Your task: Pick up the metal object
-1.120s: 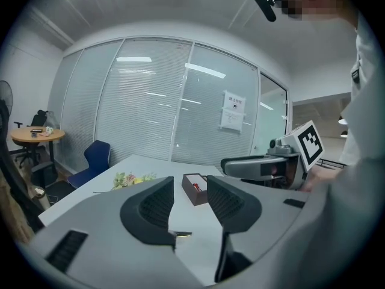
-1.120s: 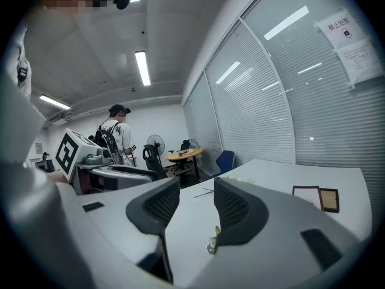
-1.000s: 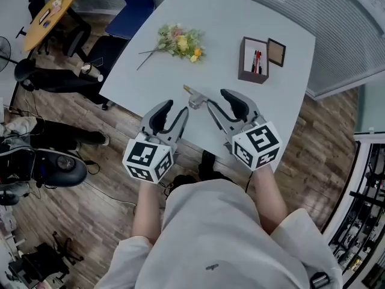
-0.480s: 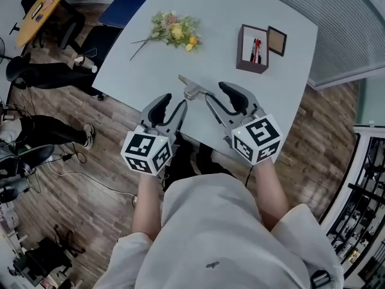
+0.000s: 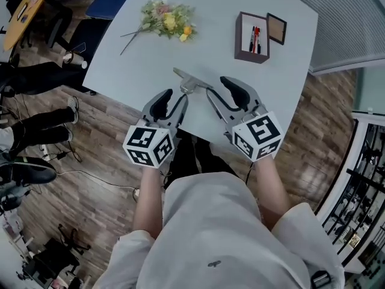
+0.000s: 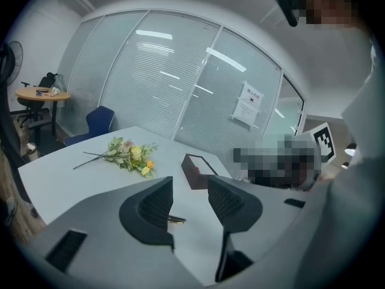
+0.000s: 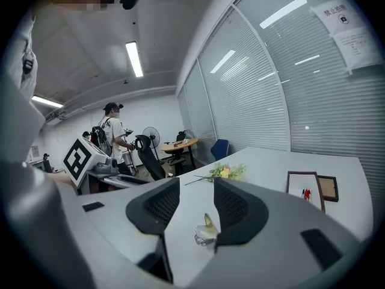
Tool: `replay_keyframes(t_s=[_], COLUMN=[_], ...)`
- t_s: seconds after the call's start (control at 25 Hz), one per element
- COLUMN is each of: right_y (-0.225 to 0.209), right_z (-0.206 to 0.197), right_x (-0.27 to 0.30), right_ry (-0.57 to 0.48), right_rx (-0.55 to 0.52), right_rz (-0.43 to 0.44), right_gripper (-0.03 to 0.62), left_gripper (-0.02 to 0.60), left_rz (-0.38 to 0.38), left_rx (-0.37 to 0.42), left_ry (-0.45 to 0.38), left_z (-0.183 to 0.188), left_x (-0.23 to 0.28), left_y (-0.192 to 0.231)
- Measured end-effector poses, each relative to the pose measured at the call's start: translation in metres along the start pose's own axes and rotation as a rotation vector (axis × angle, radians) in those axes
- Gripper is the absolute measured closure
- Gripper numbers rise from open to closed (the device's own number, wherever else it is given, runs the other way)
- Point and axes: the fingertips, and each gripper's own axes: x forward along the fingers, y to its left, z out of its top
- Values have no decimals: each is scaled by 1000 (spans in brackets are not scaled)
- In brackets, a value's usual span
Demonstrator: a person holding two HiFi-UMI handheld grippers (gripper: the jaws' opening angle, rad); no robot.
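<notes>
Metal object [image 7: 206, 230] lies unheld on the table [image 5: 216, 41], just ahead of the right gripper [image 7: 194, 203], near its right-hand jaw; both it and the left gripper [image 6: 188, 197] stand parted and empty, so approach is judged in hand, with straddling and closing next.

So, left forearm [image 5: 147, 205] and right forearm [image 5: 272, 188] are stretched out front, side by side. The left tongs [image 5: 174, 96] and right tongs [image 5: 217, 90] lean in toward each other a bit. Jaws apart on both, nothing clamped.
</notes>
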Motion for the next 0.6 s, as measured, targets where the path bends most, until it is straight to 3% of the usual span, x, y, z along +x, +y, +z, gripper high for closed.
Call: replay_keyframes(t_s=[0.6], right_y=[-14], right_z=[-26], right_x=[23], right_ry=[49], right_rx=[40], right_rz=[-45], right_gripper=[430], left_gripper=[408], left_rz=[-14], left_rx=[-82], left_ry=[106], left_z=[-61], left_x=[45], left_y=[34])
